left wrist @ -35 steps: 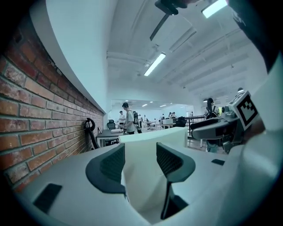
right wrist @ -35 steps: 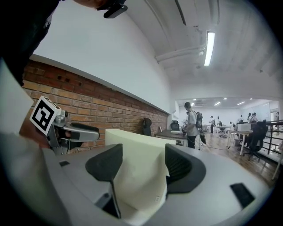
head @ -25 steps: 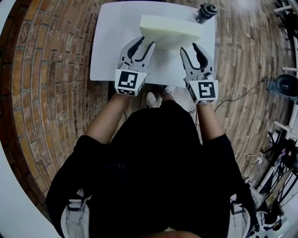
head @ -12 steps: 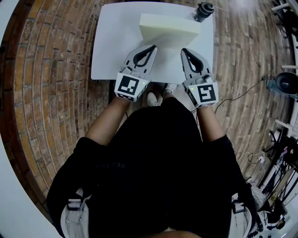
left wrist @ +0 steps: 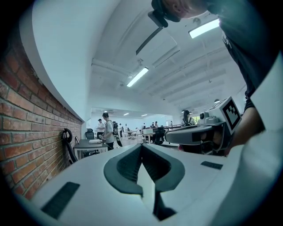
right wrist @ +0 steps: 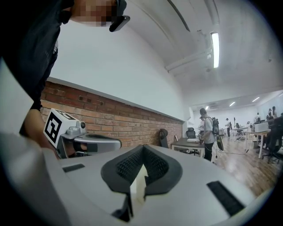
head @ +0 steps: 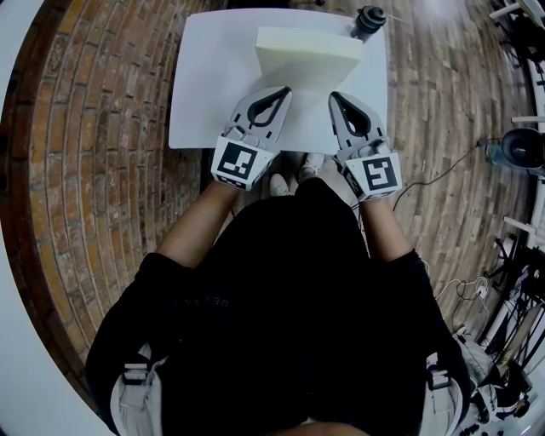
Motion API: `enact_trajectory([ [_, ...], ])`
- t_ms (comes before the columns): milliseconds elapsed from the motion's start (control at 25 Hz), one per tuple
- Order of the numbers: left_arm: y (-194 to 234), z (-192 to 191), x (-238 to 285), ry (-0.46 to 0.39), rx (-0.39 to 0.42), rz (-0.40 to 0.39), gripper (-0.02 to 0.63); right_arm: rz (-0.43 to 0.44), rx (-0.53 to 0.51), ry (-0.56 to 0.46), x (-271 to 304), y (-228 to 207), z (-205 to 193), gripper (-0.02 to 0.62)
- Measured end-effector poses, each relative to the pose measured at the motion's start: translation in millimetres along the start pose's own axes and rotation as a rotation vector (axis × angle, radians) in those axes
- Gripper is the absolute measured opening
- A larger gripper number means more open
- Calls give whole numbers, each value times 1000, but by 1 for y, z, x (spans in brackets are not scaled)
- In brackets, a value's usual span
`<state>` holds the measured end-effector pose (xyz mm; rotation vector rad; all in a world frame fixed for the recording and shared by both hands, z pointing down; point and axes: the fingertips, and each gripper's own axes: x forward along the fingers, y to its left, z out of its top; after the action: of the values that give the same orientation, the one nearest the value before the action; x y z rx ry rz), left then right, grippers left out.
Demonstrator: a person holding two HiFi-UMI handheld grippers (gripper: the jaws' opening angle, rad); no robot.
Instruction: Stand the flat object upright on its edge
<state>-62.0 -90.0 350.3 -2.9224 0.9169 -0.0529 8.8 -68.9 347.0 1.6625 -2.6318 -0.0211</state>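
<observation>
Slab: we read the pale foam slab (head: pixel 311 55) as already up on its long edge, broad face toward us, on the far half of the white bench (head: pixel 213 94). The steep downward look leaves us a little unsure.
Left claw (head: pixel 282 90): clenched on nothing, tip just short of the slab's near left corner, with no contact that we can see.
Right claw (head: pixel 334 95): also clenched and empty, just short of the near right corner.
Done: by our judgement, the raising and the release; the slab seems to stand unaided.
Left: little beyond seeing that it does not topple. If it in fact lies flat, the whole tipping remains.
Nearby: a dark object (head: pixel 369 20) at the bench's far right corner, close to the slab.
</observation>
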Motion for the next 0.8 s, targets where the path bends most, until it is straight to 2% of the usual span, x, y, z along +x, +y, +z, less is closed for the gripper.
enact_trajectory([
  [800,0,12,-8,-28,0,2,20,6,-9,-15,-4,12,11,6],
])
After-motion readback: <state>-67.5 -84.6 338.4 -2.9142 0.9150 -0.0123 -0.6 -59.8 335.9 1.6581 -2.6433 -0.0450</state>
